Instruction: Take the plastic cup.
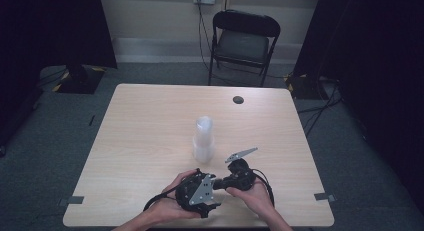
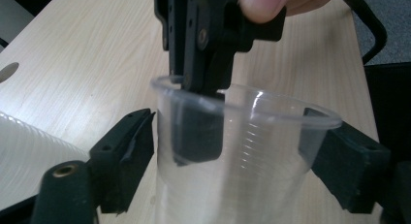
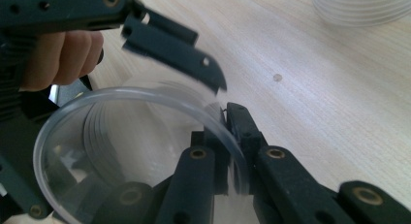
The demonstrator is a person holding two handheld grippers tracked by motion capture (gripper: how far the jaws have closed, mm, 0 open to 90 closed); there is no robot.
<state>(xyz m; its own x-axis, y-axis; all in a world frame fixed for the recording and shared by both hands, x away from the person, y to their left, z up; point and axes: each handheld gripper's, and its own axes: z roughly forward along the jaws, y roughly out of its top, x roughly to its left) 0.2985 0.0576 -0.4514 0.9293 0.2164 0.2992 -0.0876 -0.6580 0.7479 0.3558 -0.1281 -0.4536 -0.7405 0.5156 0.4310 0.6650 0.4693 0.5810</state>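
Right gripper (image 3: pixel 228 151) pinches clear cup (image 3: pixel 131 151) rim between left gripper (image 2: pixel 232 151) jaws

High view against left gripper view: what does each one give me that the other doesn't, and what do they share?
The high view alone gives the whole table, the upright stack of cups standing apart from both hands, a folding chair behind, and both forearms.

The left gripper view alone gives the grip: the right gripper pinches the clear cup by its rim, one jaw inside and one outside, while the left gripper straddles the cup, its jaws near the walls.

Both show the wooden tabletop, the stack and the right gripper.
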